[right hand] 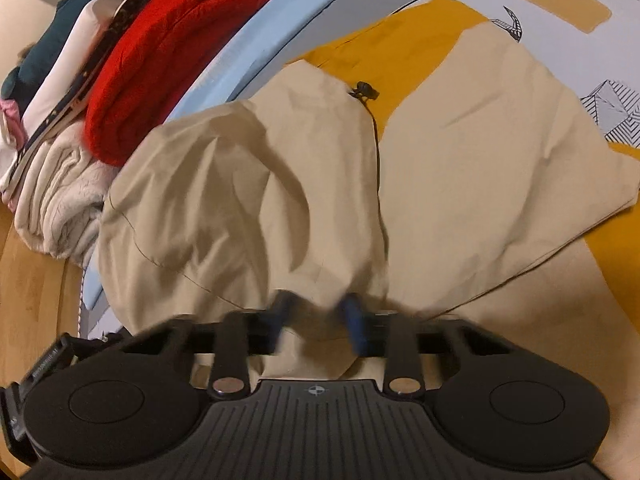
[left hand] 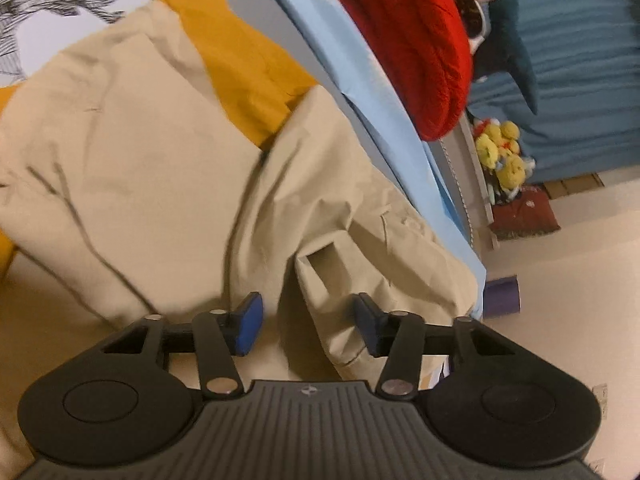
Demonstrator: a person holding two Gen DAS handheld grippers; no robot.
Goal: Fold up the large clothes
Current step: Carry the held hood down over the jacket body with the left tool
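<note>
On the bed, the large beige, thin woven garment (left hand: 132,168) lies spread over a mustard-yellow cloth (left hand: 244,64) and a white sheet printed with black line drawings (left hand: 60,4), so I have a flat, soft base to fold on. In the left wrist view, my left gripper (left hand: 308,322) has its blue-padded fingers (left hand: 250,322) spread apart, with a bunched edge of the beige garment standing between them; the far pad appears to touch the fabric, but no clamp is made, so I read this gripper as released and positioned for a pick. In the right wrist view, my right gripper (right hand: 316,326) has its fingers (right hand: 354,328) set closer together with a gather of the same garment (right hand: 480,152) running down between them. Motion blur covers the pads, so I cannot tell whether they clench the cloth or only flank it. The raised, ballooned fabric ahead of this gripper suggests the edge is lifted off the bed to carry it over for a fold. A black drawcord toggle (right hand: 364,90) sits near the garment's far edge. Beyond the fold area, a red knitted garment (right hand: 168,44) tops a stack against a light blue sheet edge (left hand: 360,60), well apart from the working zone. I judge the fold as not yet completed.
</note>
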